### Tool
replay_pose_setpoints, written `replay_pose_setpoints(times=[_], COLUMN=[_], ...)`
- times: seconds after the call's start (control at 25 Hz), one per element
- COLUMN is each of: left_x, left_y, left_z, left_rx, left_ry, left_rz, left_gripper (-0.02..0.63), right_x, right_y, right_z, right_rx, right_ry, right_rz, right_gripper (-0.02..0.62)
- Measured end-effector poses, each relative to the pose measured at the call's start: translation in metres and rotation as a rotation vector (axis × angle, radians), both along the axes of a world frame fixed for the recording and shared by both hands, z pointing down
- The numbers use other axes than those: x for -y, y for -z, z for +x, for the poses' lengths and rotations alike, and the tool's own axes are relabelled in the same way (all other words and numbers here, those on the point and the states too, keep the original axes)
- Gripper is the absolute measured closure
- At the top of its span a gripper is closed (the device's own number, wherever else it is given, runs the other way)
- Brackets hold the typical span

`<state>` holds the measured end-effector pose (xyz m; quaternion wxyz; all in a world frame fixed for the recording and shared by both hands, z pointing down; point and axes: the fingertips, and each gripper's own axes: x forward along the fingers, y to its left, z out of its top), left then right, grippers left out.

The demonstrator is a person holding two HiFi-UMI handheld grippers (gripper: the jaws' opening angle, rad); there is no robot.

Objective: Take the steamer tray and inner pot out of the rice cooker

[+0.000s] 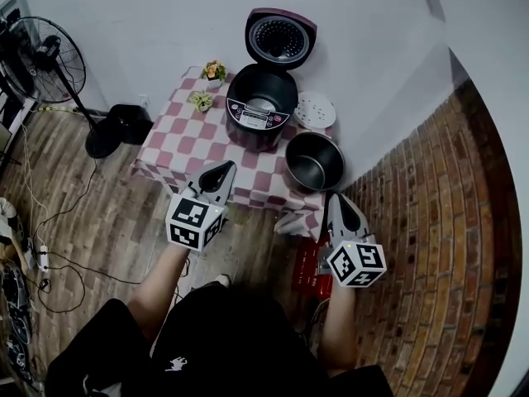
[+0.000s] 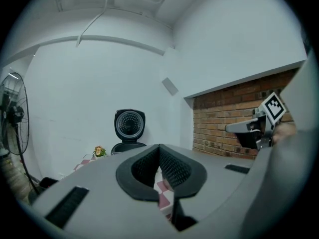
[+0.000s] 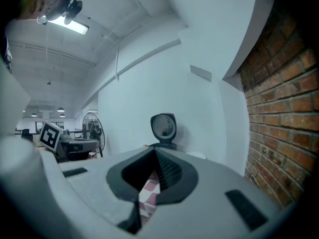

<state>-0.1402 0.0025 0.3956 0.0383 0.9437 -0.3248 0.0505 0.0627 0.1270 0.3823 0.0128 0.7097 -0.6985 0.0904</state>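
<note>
**Inner pot (image 1: 314,161) and steamer tray (image 1: 315,111) sitting outside the rice cooker (image 1: 261,106)**

Head view: both are resting on the checkered table (image 1: 178,143), right of the open cooker. The left gripper (image 1: 221,174) and right gripper (image 1: 337,203) are hovering at the table's near edge.

Left gripper view: the jaws are meeting, holding nothing.

Right gripper view: the jaws are pressing together, empty.

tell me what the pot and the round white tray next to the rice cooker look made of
Pot: metal, probably; grey with a dull sheen inside. Tray: likely plastic; matte white, dotted with small holes, though coated metal can't be ruled out.
</note>
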Motion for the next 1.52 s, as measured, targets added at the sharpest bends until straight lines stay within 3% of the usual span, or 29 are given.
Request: replay_pose_setpoints(times=[0.68,1.52], left_x=[-0.056,-0.098], left_y=[0.029,0.041], left_z=[0.016,0.032], left_rx=[0.021,0.026], left_ry=[0.133,0.186], left_rz=[0.090,0.129], left_gripper=[0.603,0.603], right_x=[-0.043,-0.072], right_y=[0.017,0.024], right_z=[0.009,0.032], right_rx=[-0.015,-0.015], right_ry=[0.123,0.181], right_rz=[0.027,0.073], right_gripper=[0.594,0.594])
